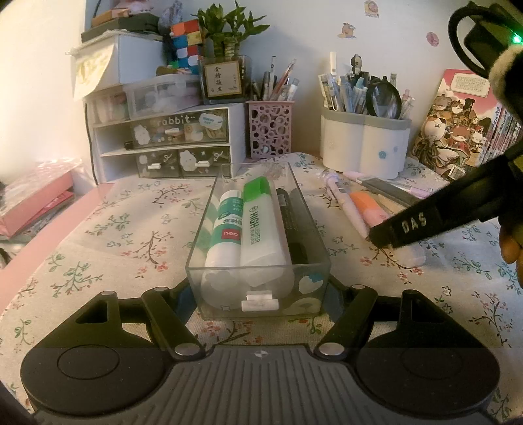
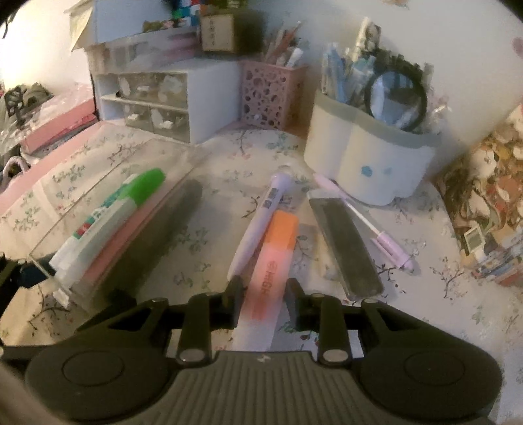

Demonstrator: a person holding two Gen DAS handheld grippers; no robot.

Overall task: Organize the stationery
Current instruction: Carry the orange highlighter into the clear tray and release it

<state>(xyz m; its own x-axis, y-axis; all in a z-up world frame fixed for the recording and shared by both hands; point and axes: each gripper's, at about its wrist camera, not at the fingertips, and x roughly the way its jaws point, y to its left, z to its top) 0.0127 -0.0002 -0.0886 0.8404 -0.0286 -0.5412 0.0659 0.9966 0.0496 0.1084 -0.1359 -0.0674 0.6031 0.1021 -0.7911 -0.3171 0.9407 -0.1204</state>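
Left gripper (image 1: pixel 258 294): clamped on the near end of the clear plastic drawer (image 1: pixel 225 202).
Drawer contents: white-and-green glue stick (image 1: pixel 225 229), green-capped highlighter (image 1: pixel 261 225), black marker (image 1: pixel 291 215).
Right gripper (image 2: pixel 264 294): fingers parted, straddling the orange-capped pink highlighter (image 2: pixel 274 258), which lay on the floral tablecloth (image 2: pixel 441 310).

A home study desk, likely in a bedroom: a floral cloth (image 1: pixel 108 235) covers it. Behind the clear tray (image 1: pixel 209 209) stand sticker-covered mini drawers (image 1: pixel 163 144), pen cups (image 1: pixel 269 129), a potted bamboo (image 1: pixel 228 29) and cartoon books (image 1: pixel 457 130); wall stickers (image 1: pixel 347 31) above.
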